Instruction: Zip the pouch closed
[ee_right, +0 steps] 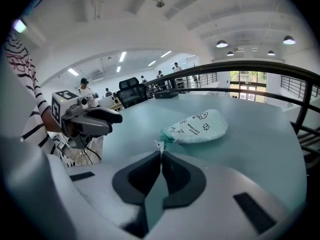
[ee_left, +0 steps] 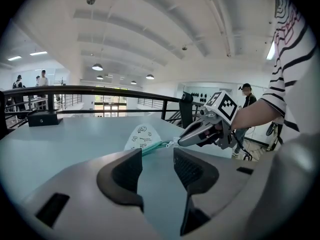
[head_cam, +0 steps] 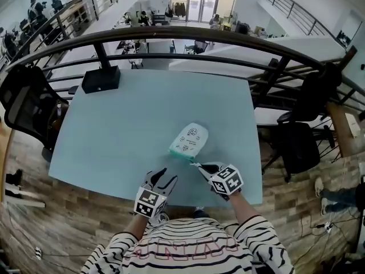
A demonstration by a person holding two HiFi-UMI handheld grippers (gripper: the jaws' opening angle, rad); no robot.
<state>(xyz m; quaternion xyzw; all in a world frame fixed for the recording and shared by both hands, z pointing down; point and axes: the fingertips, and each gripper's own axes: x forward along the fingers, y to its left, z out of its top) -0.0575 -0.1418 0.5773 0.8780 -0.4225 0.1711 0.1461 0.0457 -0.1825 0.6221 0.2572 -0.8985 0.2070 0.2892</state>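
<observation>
1. A light teal desk (head_cam: 114, 130) is seen across the middle of the head view, with a dark curved railing (head_cam: 188, 34) behind it in the upper part of the frame.
2. The pouch (head_cam: 190, 140), white with small dark prints and a teal zipper edge, is laid flat on the desk. It is placed a little right of the frame's centre and near the desk's lower edge.
3. The right tool (head_cam: 198, 165) is held just below and to the right of the pouch and is pointed up-left at the pouch's teal end. A cube with square markers (head_cam: 228, 181) is carried on it.
4. In the right gripper view, the right tool's jaws are seen pressed together on the small white zipper pull (ee_right: 159, 145), which stands up at their tips. The pouch is seen just beyond the pull, right of centre.
5. The left tool (head_cam: 163, 179) is held to the lower left of the pouch, clear of it, over the desk's lower edge.
6. In the left gripper view, the left tool's jaws are seen standing apart with only bare desk between them. The pouch is seen beyond them at mid-frame, and the right tool is met at its right end.
7. A black box (head_cam: 101, 79) is set at the desk's upper left corner, well apart from the pouch.
8. Striped sleeves (head_cam: 251, 238) are seen at the bottom of the head view.
</observation>
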